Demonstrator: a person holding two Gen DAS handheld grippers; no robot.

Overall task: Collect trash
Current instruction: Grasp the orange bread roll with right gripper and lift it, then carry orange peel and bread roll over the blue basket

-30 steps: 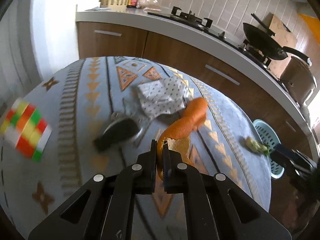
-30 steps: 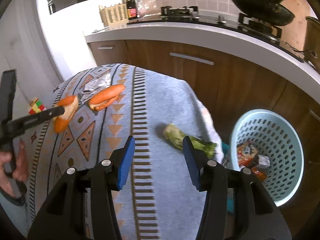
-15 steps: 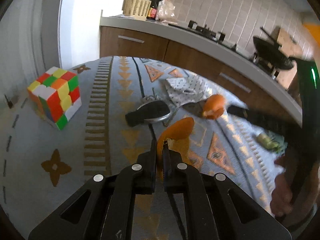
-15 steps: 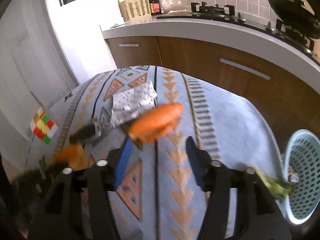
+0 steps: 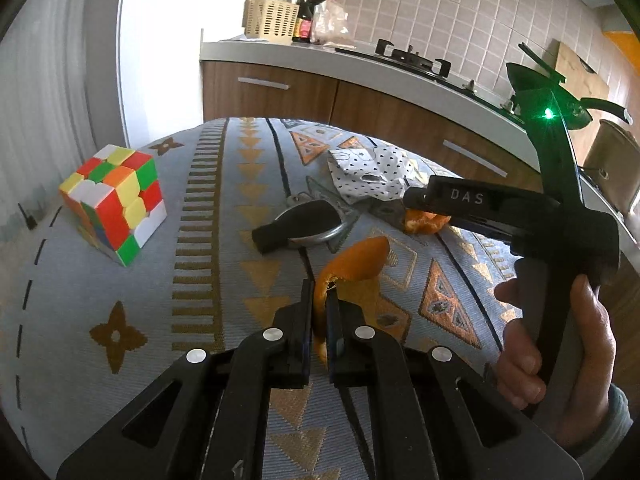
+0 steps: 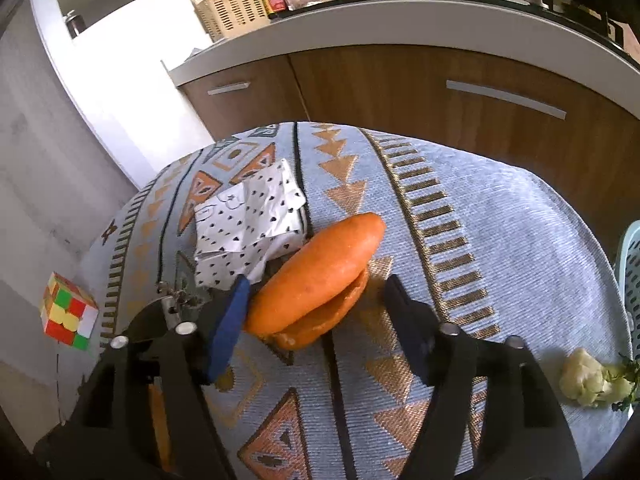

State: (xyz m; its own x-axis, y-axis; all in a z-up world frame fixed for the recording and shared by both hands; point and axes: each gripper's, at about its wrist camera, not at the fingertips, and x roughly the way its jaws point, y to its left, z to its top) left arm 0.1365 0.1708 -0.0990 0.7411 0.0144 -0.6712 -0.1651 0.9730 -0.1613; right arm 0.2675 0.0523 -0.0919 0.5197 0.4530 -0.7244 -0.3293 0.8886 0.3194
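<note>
My left gripper [image 5: 319,300] is shut on a curled strip of orange peel [image 5: 356,264] and holds it just above the patterned tablecloth [image 5: 224,208]. My right gripper [image 6: 320,308] is open, its fingers on either side of a larger piece of orange peel [image 6: 320,272] that lies on the cloth; it also shows in the left wrist view [image 5: 426,222], partly hidden behind the right gripper's body. A crumpled dotted wrapper [image 6: 248,224] lies just behind it. A vegetable scrap [image 6: 588,376] lies at the right, near the light blue basket [image 6: 632,276].
A Rubik's cube [image 5: 116,204] stands at the table's left. A dark key fob with a metal ring [image 5: 300,228] lies beside the wrapper. The kitchen counter with a stove and pan runs behind the table.
My right gripper has swung left from the vegetable scrap to the large orange peel and now straddles it. My left gripper has kept hold of its peel strip and turned left.
</note>
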